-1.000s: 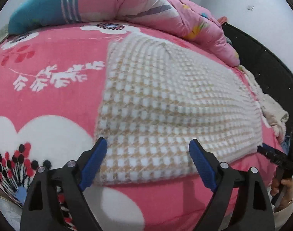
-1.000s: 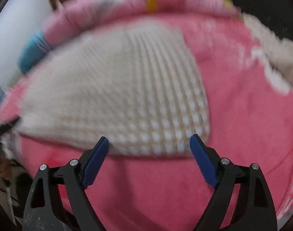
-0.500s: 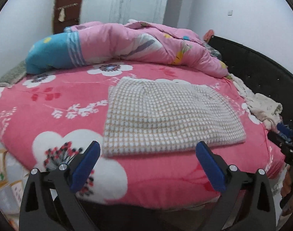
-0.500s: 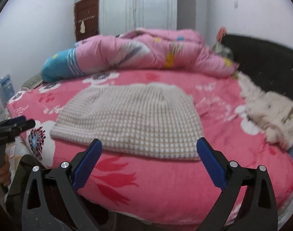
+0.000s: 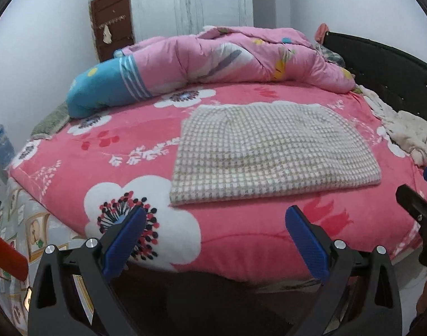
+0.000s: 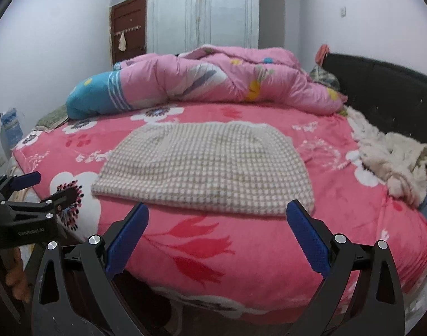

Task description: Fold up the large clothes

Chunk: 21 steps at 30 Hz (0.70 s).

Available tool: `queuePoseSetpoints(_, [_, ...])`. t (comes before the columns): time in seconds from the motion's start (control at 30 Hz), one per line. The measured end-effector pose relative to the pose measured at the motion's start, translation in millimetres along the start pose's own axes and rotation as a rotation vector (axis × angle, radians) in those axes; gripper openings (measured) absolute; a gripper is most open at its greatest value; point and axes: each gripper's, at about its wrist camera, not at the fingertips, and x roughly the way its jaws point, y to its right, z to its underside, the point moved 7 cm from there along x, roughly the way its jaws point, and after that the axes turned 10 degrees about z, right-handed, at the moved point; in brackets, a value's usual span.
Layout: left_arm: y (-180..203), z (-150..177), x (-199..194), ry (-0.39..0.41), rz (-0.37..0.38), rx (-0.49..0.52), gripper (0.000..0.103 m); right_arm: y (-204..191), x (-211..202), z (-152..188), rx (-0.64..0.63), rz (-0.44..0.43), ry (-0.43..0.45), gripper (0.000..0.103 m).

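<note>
A beige and white checked knit garment (image 5: pixel 272 151) lies folded flat on the pink flowered bed cover (image 5: pixel 129 151); it also shows in the right wrist view (image 6: pixel 205 168). My left gripper (image 5: pixel 215 238) is open and empty, held off the bed's front edge, short of the garment. My right gripper (image 6: pixel 216 235) is open and empty, also back from the bed edge. The left gripper shows at the left of the right wrist view (image 6: pixel 42 190), and a finger of the right gripper (image 5: pixel 415 204) shows at the right of the left wrist view.
A pink and blue quilt (image 5: pixel 213 61) is bunched along the far side of the bed. A cream fluffy garment (image 6: pixel 392 159) lies at the right edge by the black headboard (image 6: pixel 381 89). A wardrobe and brown door (image 6: pixel 129 25) stand behind.
Both grippers have pulled back and up from the garment to beyond the bed's front edge. The garment lies still, and both grippers stay open.
</note>
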Motion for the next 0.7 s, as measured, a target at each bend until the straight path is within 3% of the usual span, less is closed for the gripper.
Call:
queuePoseSetpoints(0.17, [8,0,3,0.007,0.066,-0.055,0.098,-5,11,3,0.012,-0.015,-0.041,0.095])
queuePoseSetpoints(0.57, [6,15,31,-0.102,0.024,-0.149,0.098,-16,27,14,-0.004,-0.004,-0.109,0.095])
queuePoseSetpoints(0.7, [9,19,36,-0.127,0.018,-0.139,0.098,-13,26,18,-0.005,0.009,-0.122,0.095])
